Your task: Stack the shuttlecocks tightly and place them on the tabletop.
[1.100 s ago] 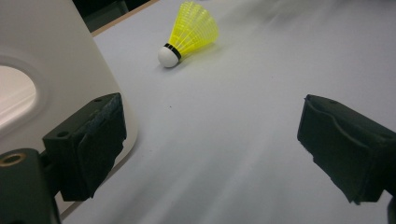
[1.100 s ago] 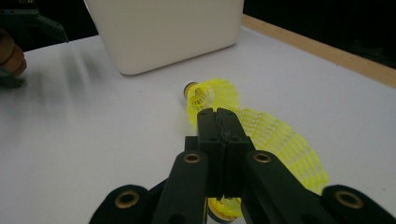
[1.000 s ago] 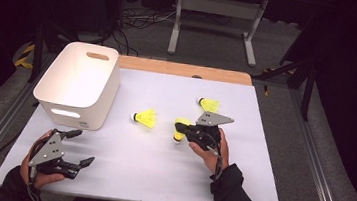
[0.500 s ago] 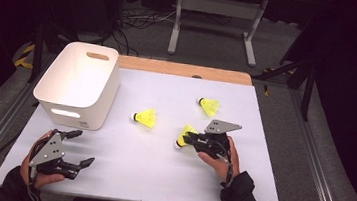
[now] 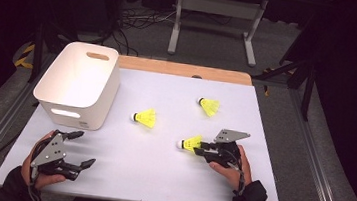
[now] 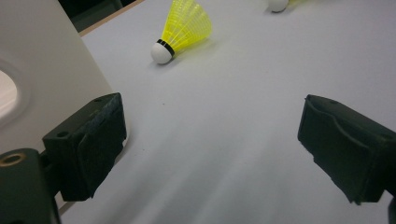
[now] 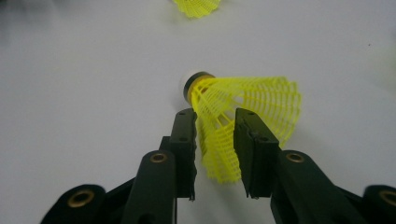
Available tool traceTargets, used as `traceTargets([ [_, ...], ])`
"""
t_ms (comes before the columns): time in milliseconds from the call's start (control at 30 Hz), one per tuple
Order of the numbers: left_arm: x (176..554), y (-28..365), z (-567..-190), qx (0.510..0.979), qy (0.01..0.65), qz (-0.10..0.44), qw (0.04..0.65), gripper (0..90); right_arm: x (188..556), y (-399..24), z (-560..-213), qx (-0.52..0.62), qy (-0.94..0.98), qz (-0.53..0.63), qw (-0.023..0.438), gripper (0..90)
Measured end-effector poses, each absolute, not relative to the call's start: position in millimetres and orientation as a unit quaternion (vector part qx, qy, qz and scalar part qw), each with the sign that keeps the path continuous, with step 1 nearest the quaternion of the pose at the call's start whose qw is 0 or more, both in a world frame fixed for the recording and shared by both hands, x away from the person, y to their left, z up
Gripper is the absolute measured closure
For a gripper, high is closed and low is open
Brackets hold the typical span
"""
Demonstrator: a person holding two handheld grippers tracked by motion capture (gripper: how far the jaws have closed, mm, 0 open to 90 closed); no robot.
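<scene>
One white bin (image 5: 80,85) and three yellow shuttlecocks sit on the tabletop (image 5: 159,164). Below the bin, the left gripper (image 5: 80,148) holds its jaws wide over bare tabletop. Right of the bin, the right gripper (image 5: 200,148) has its jaws narrow and just opening, straddling the nearest shuttlecock (image 7: 243,112), whose skirt lies between them in the right gripper view.

The yellow shuttlecock (image 5: 190,143) has a net-like skirt, a thin black band and a round white tip. It lies on its side on the white table top, at the near right part. Its white tip points to the left in the high view. In the right gripper view one edge of its skirt (image 7: 219,140) bends in between two black jaws.
</scene>
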State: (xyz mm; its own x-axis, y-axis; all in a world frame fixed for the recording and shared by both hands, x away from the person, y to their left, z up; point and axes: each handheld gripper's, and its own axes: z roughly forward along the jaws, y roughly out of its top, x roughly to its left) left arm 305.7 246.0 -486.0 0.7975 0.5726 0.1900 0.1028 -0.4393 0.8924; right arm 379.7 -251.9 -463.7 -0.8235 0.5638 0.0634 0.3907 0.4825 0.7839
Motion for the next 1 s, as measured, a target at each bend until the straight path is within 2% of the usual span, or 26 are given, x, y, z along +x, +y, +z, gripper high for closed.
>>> traceTargets([
  [67,306,246,-486,0.813,0.208,0.242,0.487,8.8,379,-253,-465,0.281,0.855,0.425,0.099,70.2],
  [200,306,245,-486,0.814,0.207,0.241,0.485,8.8,377,-255,-468,0.279,0.857,0.421,0.100,75.6],
  [267,306,245,-486,0.816,0.206,0.242,0.483,8.8,377,-255,-468,0.276,0.858,0.420,0.106,81.3],
  [500,305,245,-485,0.814,0.205,0.244,0.486,8.8,373,-249,-467,0.254,0.868,0.410,0.117,89.4],
  [1000,304,247,-483,0.809,0.207,0.248,0.491,7.7,369,-253,-458,0.249,0.856,0.432,0.139,90.0],
])
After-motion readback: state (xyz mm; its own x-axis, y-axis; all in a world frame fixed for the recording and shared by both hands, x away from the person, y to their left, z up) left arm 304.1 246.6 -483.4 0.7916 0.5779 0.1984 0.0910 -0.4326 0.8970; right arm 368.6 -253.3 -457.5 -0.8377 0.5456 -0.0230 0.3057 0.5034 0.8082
